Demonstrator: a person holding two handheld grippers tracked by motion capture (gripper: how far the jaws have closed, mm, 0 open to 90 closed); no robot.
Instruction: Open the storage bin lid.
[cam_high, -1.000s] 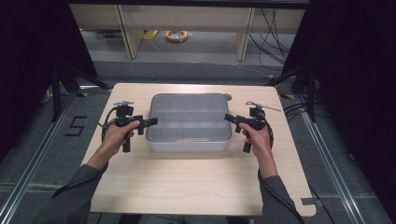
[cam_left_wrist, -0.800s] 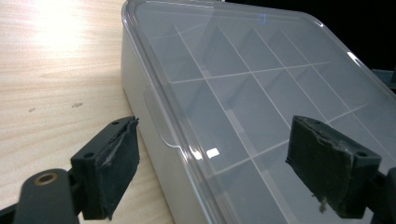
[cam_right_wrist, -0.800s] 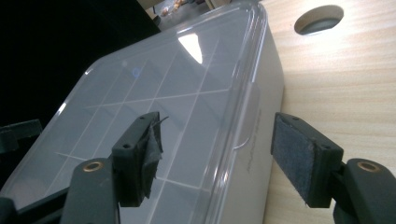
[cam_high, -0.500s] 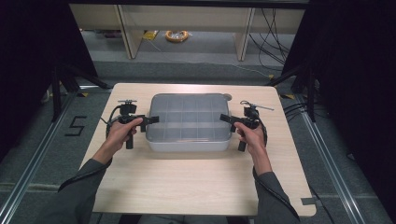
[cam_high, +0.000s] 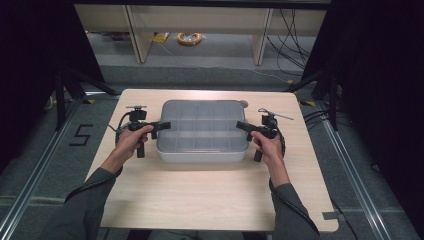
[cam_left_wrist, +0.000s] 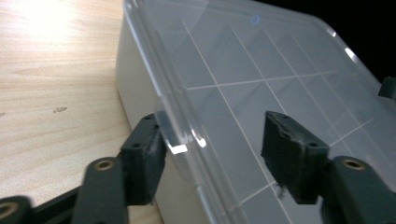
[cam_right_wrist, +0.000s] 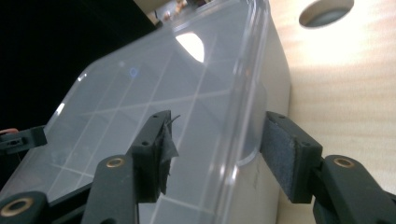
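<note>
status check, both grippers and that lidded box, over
Left gripper and right gripper straddle the box's end tabs, jaws just closing, pads not clamped. Compartment box flat, lid on. Nothing blocking.

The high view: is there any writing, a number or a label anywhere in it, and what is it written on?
"5": dark marking on the grey floor left of the wooden table.
The divided plastic box carries no readable text; the small round mark on its lid, seen in the left gripper view, is too small to read.
</note>
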